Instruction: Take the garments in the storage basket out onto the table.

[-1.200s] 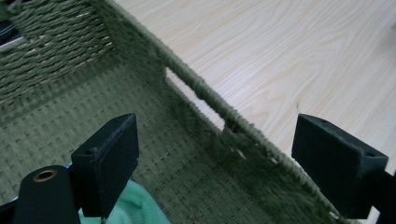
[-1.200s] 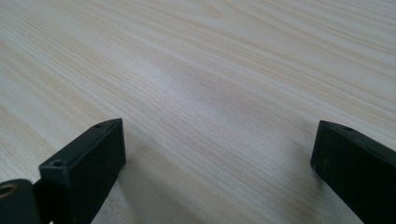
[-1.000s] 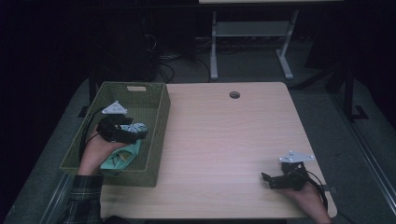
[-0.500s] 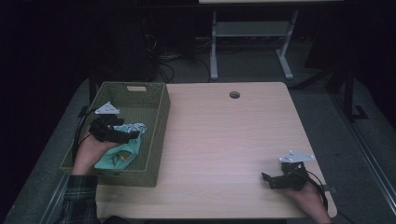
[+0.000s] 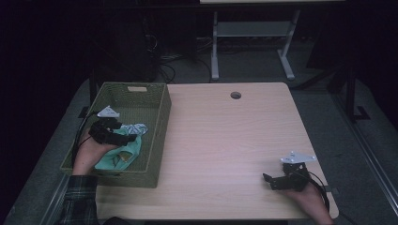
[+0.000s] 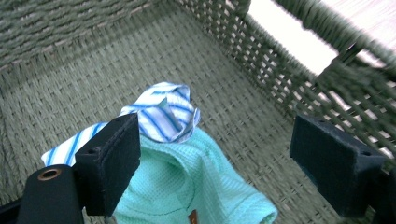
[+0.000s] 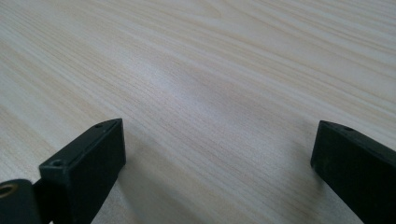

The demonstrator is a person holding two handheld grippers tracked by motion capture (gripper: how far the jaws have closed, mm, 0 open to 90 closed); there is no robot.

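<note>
I see a basket (image 5: 162,117) of coarse woven fibre, olive green and matt, its weave rough and open near the rim. Inside it lies a mint garment (image 6: 196,186) of soft waffle-knit cloth, and on that a smoother striped blue-and-white cloth (image 6: 163,114). My left gripper (image 6: 215,163) has matt black pads (image 6: 112,163) that look like hard plastic. The table (image 7: 224,70) is pale wood-grain laminate, smooth with a faint sheen. My right gripper (image 5: 277,180) carries a pale grey, flat plate.
</note>
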